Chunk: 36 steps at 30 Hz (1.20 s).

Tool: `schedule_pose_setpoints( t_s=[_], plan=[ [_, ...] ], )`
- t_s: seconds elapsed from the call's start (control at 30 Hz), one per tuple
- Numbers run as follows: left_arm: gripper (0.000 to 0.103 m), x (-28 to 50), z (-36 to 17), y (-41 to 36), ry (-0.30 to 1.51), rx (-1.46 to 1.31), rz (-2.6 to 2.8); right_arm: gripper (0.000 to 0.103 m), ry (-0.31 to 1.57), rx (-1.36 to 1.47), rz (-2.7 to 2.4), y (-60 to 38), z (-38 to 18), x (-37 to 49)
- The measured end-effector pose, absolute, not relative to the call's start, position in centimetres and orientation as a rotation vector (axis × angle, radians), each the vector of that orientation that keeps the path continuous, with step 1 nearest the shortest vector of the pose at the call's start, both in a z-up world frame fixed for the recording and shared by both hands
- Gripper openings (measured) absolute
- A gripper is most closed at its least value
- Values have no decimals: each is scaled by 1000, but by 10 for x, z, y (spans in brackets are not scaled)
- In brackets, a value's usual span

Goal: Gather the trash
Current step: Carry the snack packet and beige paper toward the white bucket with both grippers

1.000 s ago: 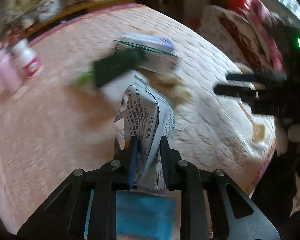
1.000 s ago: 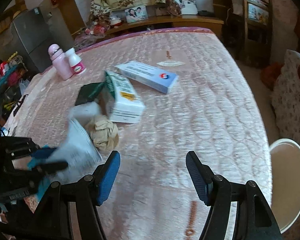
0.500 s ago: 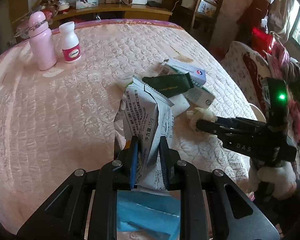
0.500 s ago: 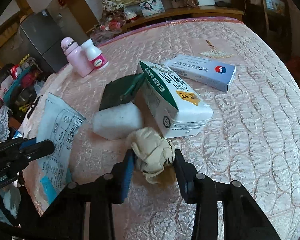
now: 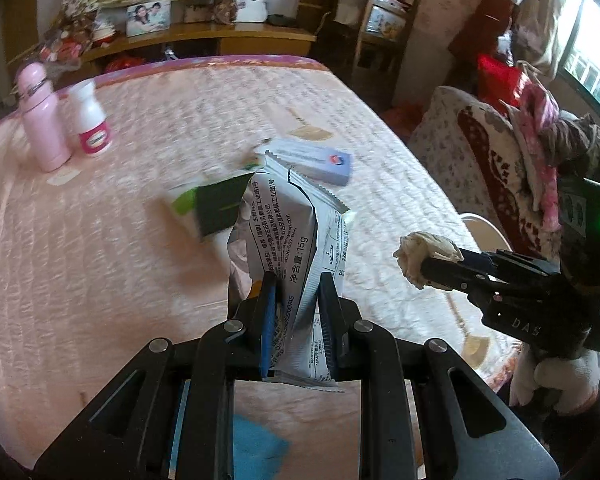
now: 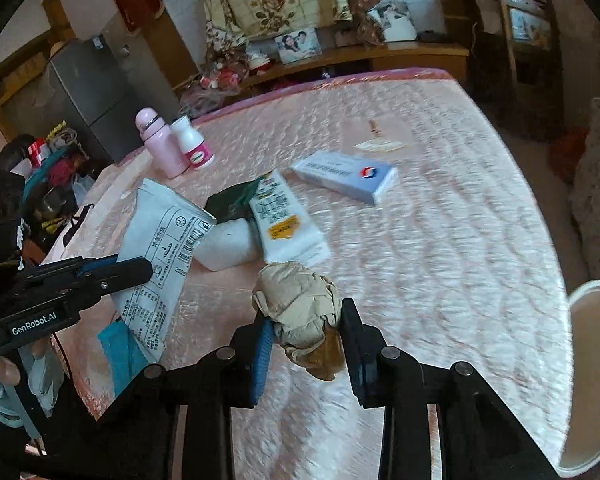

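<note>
We see our left hand-held gripper point(image 5: 296, 300) clamped on a crinkled silver-and-white foil snack packet point(image 5: 296, 236), which stands up between its blue pads above the pink quilted bed point(image 5: 80, 264). Our right hand-held gripper point(image 6: 306, 332) has just been closing and now pinches a crumpled beige paper ball point(image 6: 300, 308) between its pads, lifted clear of the bed. Ahead of the right hand-held gripper lie a white carton with green print point(image 6: 286, 220), a dark green wrapper point(image 6: 230, 202) and a white block point(image 6: 226, 246), touching one another. Further ahead rests a pale blue flat box point(image 6: 344, 176). Far to its left stand a pink flask point(image 6: 158, 142) and a white pill bottle point(image 6: 192, 144), side by side.
</note>
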State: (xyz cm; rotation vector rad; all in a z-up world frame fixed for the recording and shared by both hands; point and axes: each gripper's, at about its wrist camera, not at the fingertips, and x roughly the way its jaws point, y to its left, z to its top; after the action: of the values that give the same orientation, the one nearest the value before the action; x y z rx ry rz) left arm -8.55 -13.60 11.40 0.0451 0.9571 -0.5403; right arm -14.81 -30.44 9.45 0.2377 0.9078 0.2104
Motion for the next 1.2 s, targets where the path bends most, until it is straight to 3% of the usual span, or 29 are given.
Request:
schedule_pose_setpoints(
  t_s=[1.2],
  plan=[
    [18, -132, 118, -381, 921, 202, -857, 31, 855, 345, -215, -520, 110, -271]
  ],
)
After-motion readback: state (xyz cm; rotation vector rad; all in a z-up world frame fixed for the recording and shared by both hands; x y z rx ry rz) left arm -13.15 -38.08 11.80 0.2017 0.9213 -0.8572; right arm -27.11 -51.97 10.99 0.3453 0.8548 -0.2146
